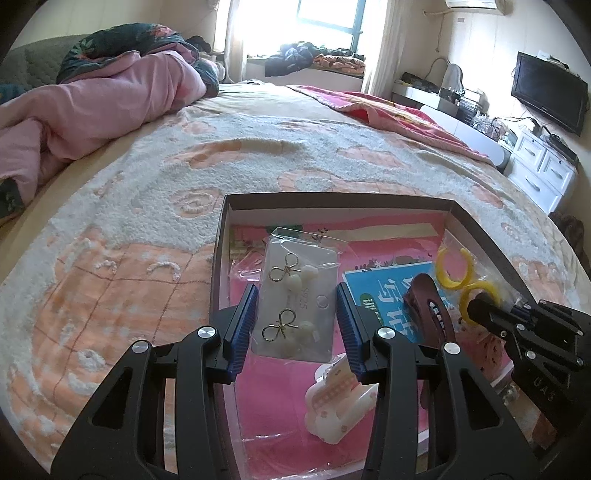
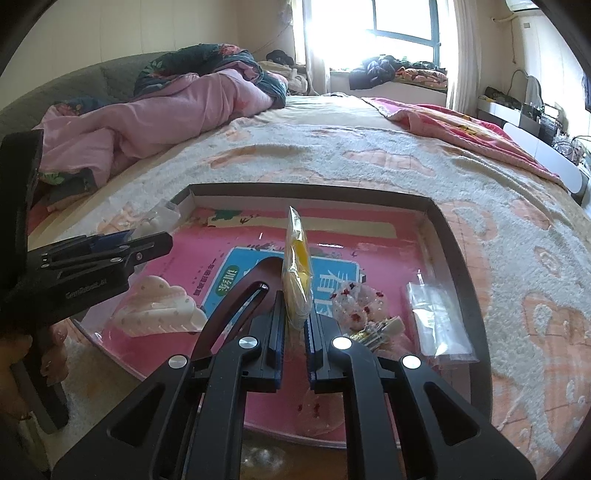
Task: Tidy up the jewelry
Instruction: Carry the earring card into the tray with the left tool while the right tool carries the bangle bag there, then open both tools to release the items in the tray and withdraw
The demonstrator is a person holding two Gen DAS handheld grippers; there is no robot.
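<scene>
Your left gripper point(image 1: 295, 325) clasped a clear bag of two gold-bow pearl earrings point(image 1: 295, 295) on a grey card, flat between its blue pads above the box point(image 1: 332, 199). Your right gripper point(image 2: 295, 328) pinched a bag of yellow hoop earrings point(image 2: 297, 266) edge-on and upright over the same box. The dark-rimmed box, lined in pink, lay on a bed point(image 1: 147, 221) with an orange-and-white cover, before a bright window point(image 2: 402, 22). Both grippers angled downward.
</scene>
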